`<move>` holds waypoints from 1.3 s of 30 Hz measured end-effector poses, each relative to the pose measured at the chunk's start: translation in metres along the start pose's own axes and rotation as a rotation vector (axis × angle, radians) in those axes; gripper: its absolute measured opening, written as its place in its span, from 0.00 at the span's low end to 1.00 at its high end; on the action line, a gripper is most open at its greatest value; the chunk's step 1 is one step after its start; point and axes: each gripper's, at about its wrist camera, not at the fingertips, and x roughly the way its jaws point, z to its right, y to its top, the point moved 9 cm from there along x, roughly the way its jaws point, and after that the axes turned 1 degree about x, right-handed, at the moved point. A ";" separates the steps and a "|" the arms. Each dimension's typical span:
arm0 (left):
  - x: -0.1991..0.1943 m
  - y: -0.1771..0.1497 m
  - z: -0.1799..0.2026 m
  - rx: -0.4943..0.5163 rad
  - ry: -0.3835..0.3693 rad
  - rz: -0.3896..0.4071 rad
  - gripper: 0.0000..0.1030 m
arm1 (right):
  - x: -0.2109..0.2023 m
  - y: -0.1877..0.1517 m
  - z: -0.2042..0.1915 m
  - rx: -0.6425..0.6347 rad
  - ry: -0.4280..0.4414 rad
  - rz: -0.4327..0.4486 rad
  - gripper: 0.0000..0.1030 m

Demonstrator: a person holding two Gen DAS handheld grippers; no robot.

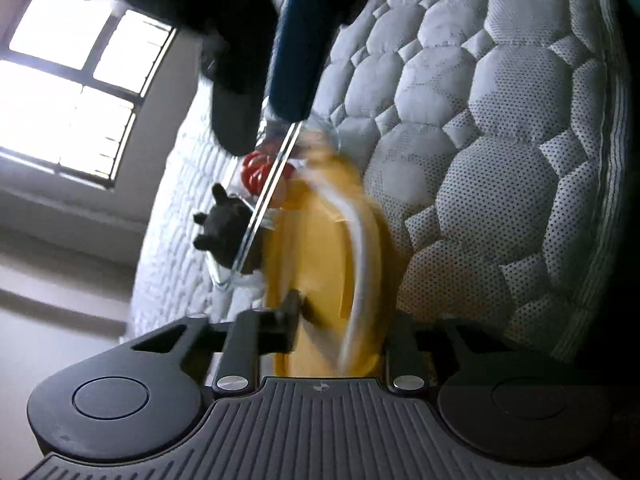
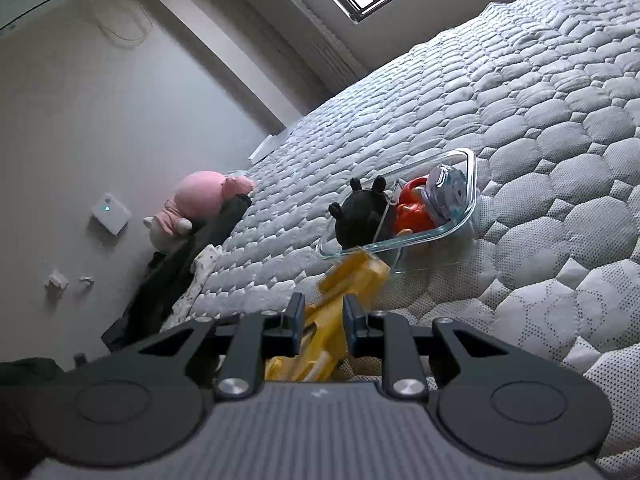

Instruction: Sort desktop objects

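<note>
Glass container [image 2: 460, 220] with black toy [image 2: 360, 216] and red toy [image 2: 414, 212]; right gripper [image 2: 322, 316] clamped on yellow toy [image 2: 332, 316]; left gripper's [image 1: 340, 320] grip unclear.

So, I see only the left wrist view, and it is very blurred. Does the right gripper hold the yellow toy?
Observer: Yes. In the right wrist view the right gripper is shut on the yellow toy.
Operator: Where does the toy's far end point?
Observer: At the near rim of the glass box, which lies on the mattress.
Operator: Is any other toy outside the box?
Observer: A pink plush, at the mattress's far edge, by the wall.
</note>
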 end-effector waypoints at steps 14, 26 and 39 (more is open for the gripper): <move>-0.016 -0.024 -0.069 -0.340 -0.065 0.033 0.19 | 0.013 -0.015 0.063 0.399 0.022 -0.049 0.57; -0.008 -0.030 -0.068 -0.266 -0.022 0.079 0.29 | 0.056 -0.003 0.047 0.556 0.113 -0.036 0.57; -0.009 -0.081 -0.120 -0.601 -0.038 0.184 0.10 | 0.088 0.000 -0.024 0.274 0.040 -0.013 0.57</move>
